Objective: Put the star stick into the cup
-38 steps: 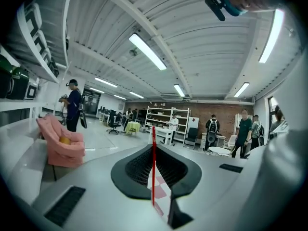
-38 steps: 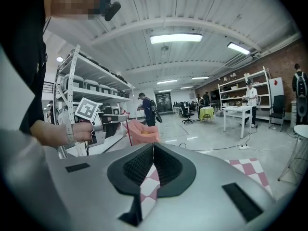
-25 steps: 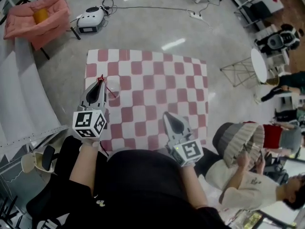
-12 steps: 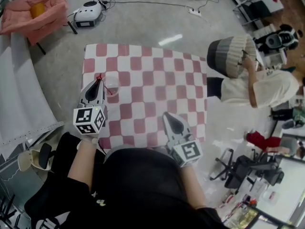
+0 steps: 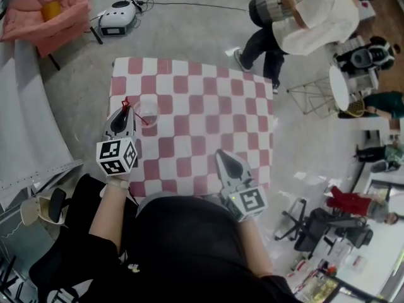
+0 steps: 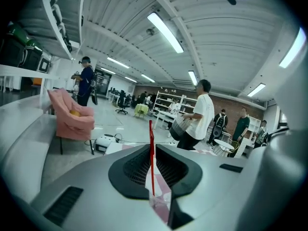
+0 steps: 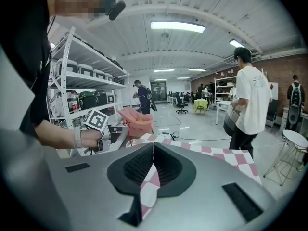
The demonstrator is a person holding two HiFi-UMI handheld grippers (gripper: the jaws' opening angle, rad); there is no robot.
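Observation:
A thin red star stick [image 6: 151, 162] stands upright between the jaws of my left gripper [image 6: 153, 150], which is shut on it. Its lower end reaches the rim of a clear cup [image 6: 161, 207] just below the jaws. In the head view the left gripper [image 5: 125, 108] hovers at the left edge of the checked tablecloth [image 5: 208, 112], and the stick [image 5: 139, 117] slants across the clear cup [image 5: 149, 111]. My right gripper [image 5: 225, 154] rests over the near edge of the cloth, shut with nothing in it [image 7: 153, 150].
A person [image 5: 297, 17] with a grey basket walks past the table's far right corner. A pink armchair [image 5: 47, 11] and a white device [image 5: 118, 25] with cables sit on the floor beyond the table. A small round white table [image 5: 341, 86] stands at the right.
My left gripper has sunk with the stick toward the cup. The person with the basket has walked from the table's right side round to its far corner. The right gripper has stayed put.

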